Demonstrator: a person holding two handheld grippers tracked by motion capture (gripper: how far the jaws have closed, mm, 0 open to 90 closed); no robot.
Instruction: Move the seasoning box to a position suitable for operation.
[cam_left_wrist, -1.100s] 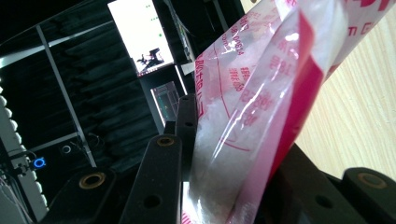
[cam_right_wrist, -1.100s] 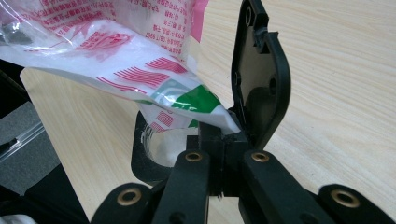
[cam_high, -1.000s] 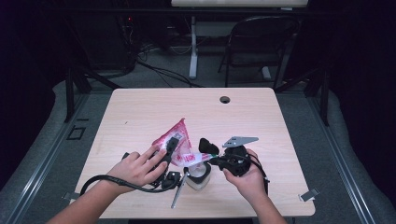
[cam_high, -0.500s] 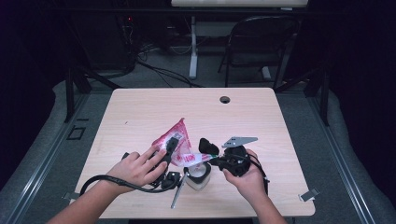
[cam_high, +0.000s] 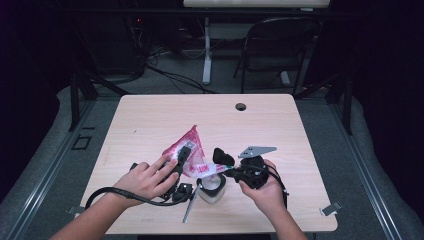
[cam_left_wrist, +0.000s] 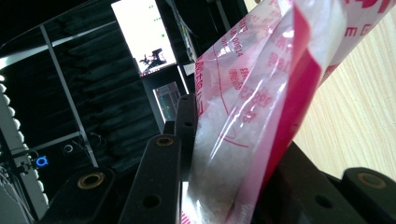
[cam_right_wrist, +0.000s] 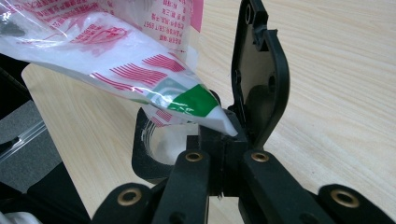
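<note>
Black jaws of the right gripper (cam_high: 224, 162) are pinched tight on the lower corner of a red-and-white plastic bag (cam_high: 192, 152), the corner with a green patch in the right gripper view (cam_right_wrist: 196, 100). The left gripper (cam_high: 181, 159) has its jaws part-way closed around the bag's upper body, the film pressed between them (cam_left_wrist: 243, 140). Just under the pinched corner sits a small clear cup (cam_high: 212, 188) holding white powder, with a metal spoon (cam_high: 191, 202) lying beside it toward the near edge of the worktop (cam_high: 280, 125).

The bag's long axis runs on a slant: its peaked end points up and toward the far left corner, its pinched tip down toward the cup. It hangs off the surface between both grippers.

All of this crowds the near middle of the worktop. The far half lies bare apart from a round cable hole (cam_high: 241, 106), and both side edges have room. A folding chair (cam_high: 280, 45) stands beyond the far edge.
</note>
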